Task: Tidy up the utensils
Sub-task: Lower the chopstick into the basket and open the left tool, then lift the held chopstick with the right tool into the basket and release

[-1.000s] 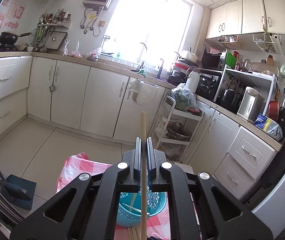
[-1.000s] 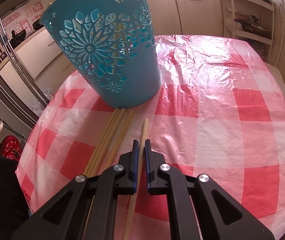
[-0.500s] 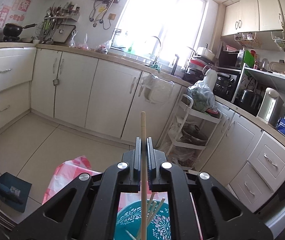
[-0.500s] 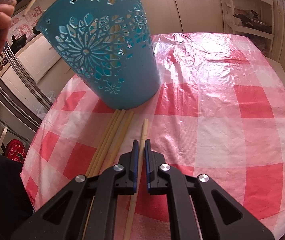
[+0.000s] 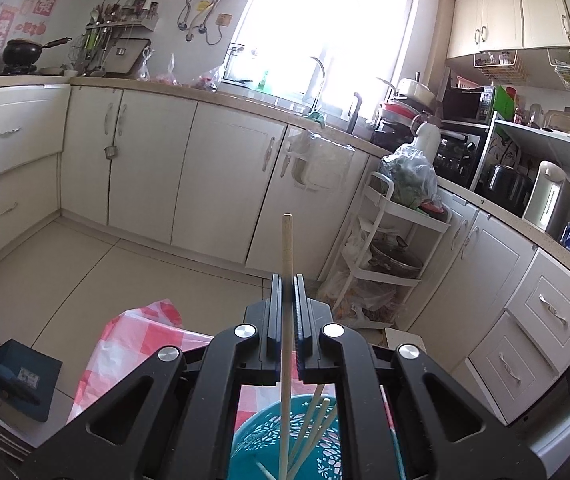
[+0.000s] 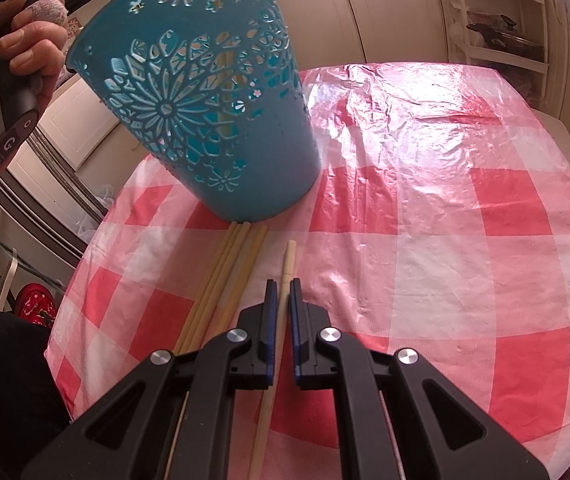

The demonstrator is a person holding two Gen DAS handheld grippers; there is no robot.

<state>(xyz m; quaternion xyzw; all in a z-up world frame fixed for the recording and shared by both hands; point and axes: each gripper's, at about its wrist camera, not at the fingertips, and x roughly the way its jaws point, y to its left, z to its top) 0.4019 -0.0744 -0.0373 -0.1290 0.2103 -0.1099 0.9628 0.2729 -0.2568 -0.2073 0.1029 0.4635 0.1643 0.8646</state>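
Lowering one chopstick (image 5: 286, 320), upright in our left gripper (image 5: 286, 300) with jaws pinched on it, over the teal basket (image 5: 285, 440); several chopsticks already stand inside. Our right gripper (image 6: 281, 308), jaws narrowly apart, straddles a single chopstick (image 6: 285, 280) on the checked tablecloth (image 6: 445, 240); firm grip unclear. Four loose chopsticks (image 6: 225, 280) lie beside it, still unsorted.

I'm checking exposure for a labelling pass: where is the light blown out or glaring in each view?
Left wrist view: the window is blown out white, with no detail behind it, and the cabinet lines bow from fisheye distortion. Right wrist view: glare streaks the shiny checked tablecloth at its far end; the blue basket stays evenly lit.
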